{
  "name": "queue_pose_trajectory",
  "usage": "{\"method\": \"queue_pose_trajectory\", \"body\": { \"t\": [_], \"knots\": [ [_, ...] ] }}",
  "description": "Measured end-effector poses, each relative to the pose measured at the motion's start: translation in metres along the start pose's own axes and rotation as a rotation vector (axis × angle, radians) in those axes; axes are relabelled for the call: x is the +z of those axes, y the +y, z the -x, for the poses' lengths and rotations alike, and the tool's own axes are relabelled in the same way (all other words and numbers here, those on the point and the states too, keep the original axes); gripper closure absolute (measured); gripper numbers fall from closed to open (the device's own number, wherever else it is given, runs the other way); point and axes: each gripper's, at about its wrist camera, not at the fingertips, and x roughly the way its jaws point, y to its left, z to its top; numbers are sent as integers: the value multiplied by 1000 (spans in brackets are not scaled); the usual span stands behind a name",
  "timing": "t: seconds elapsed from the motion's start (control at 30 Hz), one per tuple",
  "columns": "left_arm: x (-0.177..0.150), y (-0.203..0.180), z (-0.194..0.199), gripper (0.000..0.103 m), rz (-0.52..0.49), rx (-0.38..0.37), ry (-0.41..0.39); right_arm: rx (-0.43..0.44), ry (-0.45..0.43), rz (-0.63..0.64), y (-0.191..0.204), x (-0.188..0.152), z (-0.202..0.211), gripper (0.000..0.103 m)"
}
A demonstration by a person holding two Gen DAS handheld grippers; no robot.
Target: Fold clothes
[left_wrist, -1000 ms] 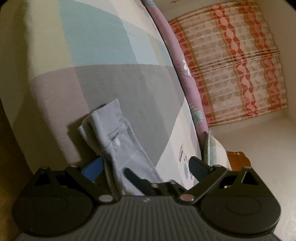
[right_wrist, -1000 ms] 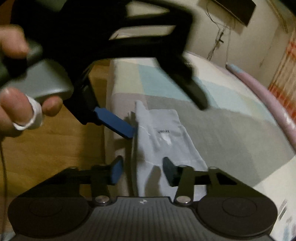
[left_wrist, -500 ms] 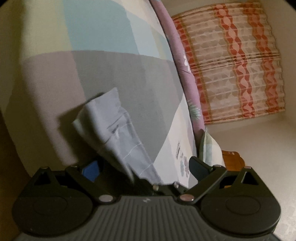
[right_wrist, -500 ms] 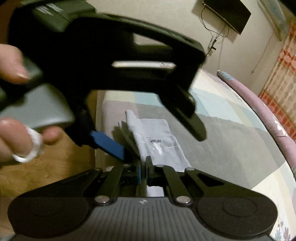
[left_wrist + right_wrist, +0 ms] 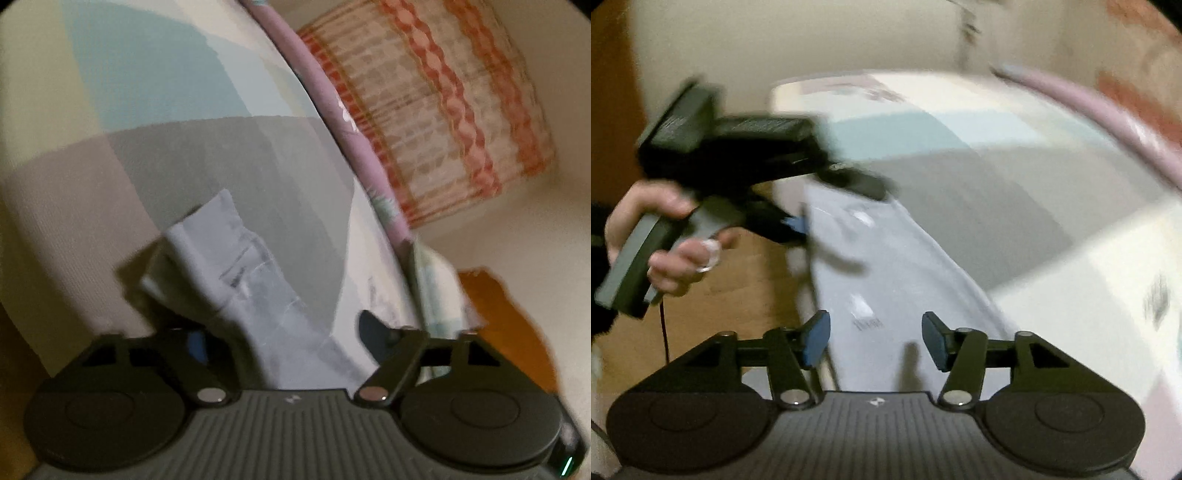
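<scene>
Right gripper (image 5: 875, 341) jaws wide apart, nothing between them, poised over the near end of the pale grey garment (image 5: 886, 280). Left gripper (image 5: 282, 338) also spread apart, cloth lying between its fingers but not pinched; its blue pad (image 5: 195, 345) sits half hidden behind a raised fold. In the right wrist view the left gripper (image 5: 798, 225) sits at the garment's left edge, gripped by a hand (image 5: 665, 236) with a ring.

Garment is a long narrow folded strip on the bed (image 5: 221, 147), running away from the near bed edge across the grey patch of the patchwork cover; far end lifted and slightly creased. Garment's left edge is just beside the bed's side edge, wood floor (image 5: 713, 306) below.

Wide bare cover to the right and beyond. Pink bolster (image 5: 332, 122) lines the far side, curtain (image 5: 443, 110) behind it. Both views motion-blurred.
</scene>
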Motion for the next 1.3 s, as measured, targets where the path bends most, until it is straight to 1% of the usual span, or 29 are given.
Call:
{"method": "queue_pose_trajectory", "body": {
  "t": [0.03,0.07,0.1,0.13,0.2,0.3,0.4,0.47,0.6,0.67,0.77,0.8,0.87,1.03,1.13,1.3],
  "knots": [
    [0,-1,2,51,-26,26,3,11,6,-67,-11,-4,4,39],
    [1,-3,4,71,-62,67,8,22,6,-127,-21,-6,7,39],
    [1,-5,5,88,-94,108,15,34,1,-182,-28,-11,12,38],
    [2,-8,5,93,-120,138,22,50,-4,-240,-36,-14,15,37],
    [3,-18,9,92,-183,178,31,81,-15,-338,-49,-15,17,36],
    [-1,-37,15,92,-316,218,25,141,-32,-482,-68,-16,14,36],
    [-3,-55,22,92,-394,216,7,190,-50,-615,-84,-20,14,33],
    [-4,-64,26,92,-432,217,-5,214,-58,-690,-94,-20,7,33],
    [-3,-80,30,92,-478,209,-17,221,-76,-742,-105,-20,3,33],
    [-2,-86,30,92,-494,208,-22,244,-80,-777,-110,-23,2,32],
    [-3,-90,30,92,-506,205,-26,298,-87,-863,-117,-28,-7,27],
    [-3,-91,30,92,-509,204,-26,319,-92,-894,-119,-29,-10,26],
    [-4,-94,29,92,-519,204,-26,330,-94,-935,-123,-31,-14,26],
    [-6,-96,30,92,-529,201,-23,293,-77,-946,-124,-27,-27,25],
    [-7,-102,31,92,-544,193,-25,283,-75,-930,-124,-28,-15,23],
    [-12,-117,32,92,-608,176,-25,268,-73,-903,-124,-28,7,21]
  ]
}}
